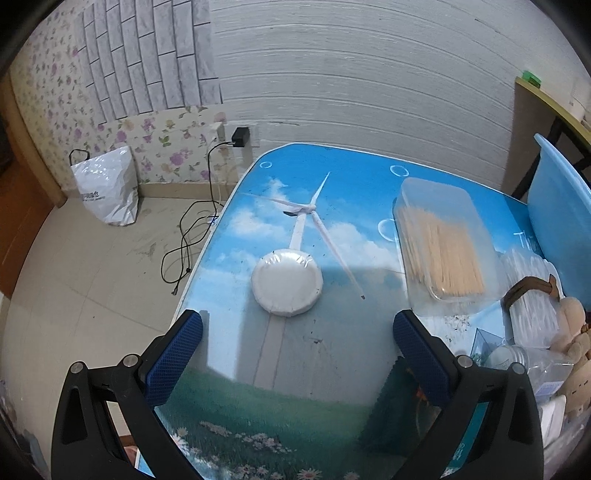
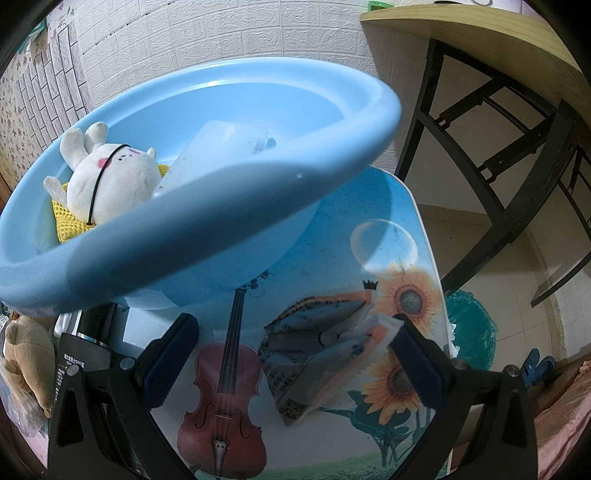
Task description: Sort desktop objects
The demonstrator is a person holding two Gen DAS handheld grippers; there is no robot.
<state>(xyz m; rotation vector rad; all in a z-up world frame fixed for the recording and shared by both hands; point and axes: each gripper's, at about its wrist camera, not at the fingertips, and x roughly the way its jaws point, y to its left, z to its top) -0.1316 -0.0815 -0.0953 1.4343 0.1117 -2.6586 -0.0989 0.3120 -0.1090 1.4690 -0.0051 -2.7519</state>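
Note:
My left gripper (image 1: 297, 326) is open and empty above the table, just short of a round white wrapped pack (image 1: 287, 282). A clear box of toothpicks (image 1: 441, 243) lies to its right. My right gripper (image 2: 293, 332) is open, its fingers on either side of a crumpled orange and white snack packet (image 2: 325, 347) lying on the table. A light blue basin (image 2: 207, 192) stands just beyond. It holds a white plush rabbit (image 2: 107, 173), a yellow mesh cloth (image 2: 70, 221) and a clear plastic box (image 2: 218, 147).
The picture-printed table (image 1: 280, 373) ends at the left over the floor with a white bag (image 1: 107, 184) and cables. At the right are cotton swabs (image 1: 532, 310), a brown plush toy (image 1: 570, 332) and a plastic bottle (image 1: 532, 362). A wooden desk (image 2: 480, 33) stands behind.

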